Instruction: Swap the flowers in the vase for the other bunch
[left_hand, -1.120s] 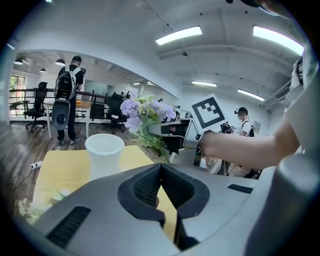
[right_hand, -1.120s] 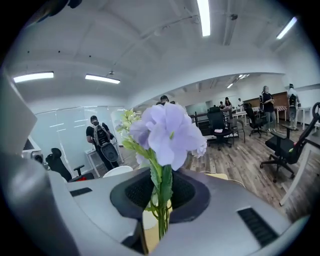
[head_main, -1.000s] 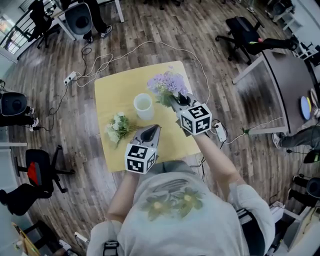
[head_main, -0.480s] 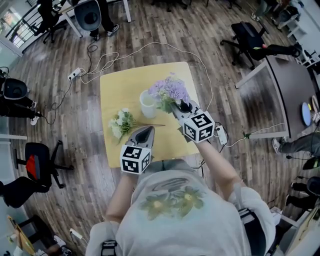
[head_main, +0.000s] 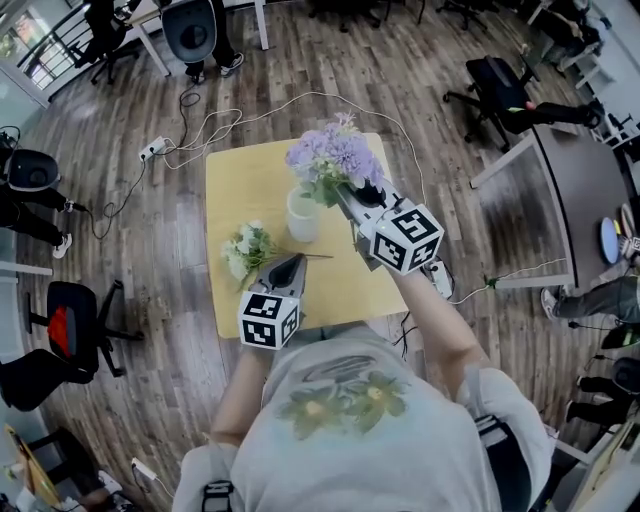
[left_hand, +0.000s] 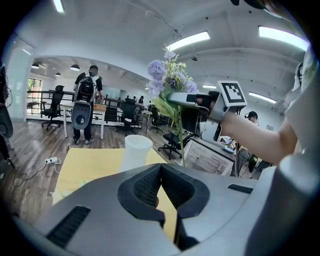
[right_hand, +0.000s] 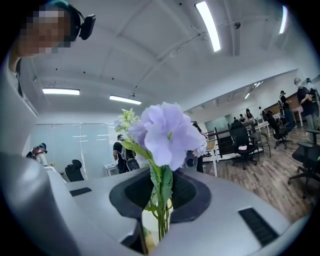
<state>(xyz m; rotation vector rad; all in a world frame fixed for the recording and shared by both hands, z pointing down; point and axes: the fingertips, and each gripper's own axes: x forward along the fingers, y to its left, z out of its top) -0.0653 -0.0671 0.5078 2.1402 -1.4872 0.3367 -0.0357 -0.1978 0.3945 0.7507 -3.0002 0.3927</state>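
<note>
My right gripper (head_main: 347, 195) is shut on the stems of a purple flower bunch (head_main: 333, 160) and holds it in the air, just right of and above the white vase (head_main: 303, 214). In the right gripper view the green stems (right_hand: 161, 200) run down between the pads, under the purple blooms (right_hand: 167, 132). A white flower bunch (head_main: 246, 250) lies on the yellow table (head_main: 240, 180), left of the vase. My left gripper (head_main: 290, 266) hovers shut and empty near that bunch's stem end. The left gripper view shows the vase (left_hand: 136, 152), the purple bunch (left_hand: 172, 75) and the right gripper (left_hand: 192, 99).
The table is small, with wooden floor on all sides. Cables and a power strip (head_main: 152, 150) lie on the floor behind it. A desk (head_main: 560, 150) stands at the right, office chairs (head_main: 75, 330) at the left. A person (left_hand: 85, 107) stands far behind the table.
My right gripper has lifted the purple bunch higher and brought it closer over the vase. The left gripper has shifted only slightly beside the white bunch.
</note>
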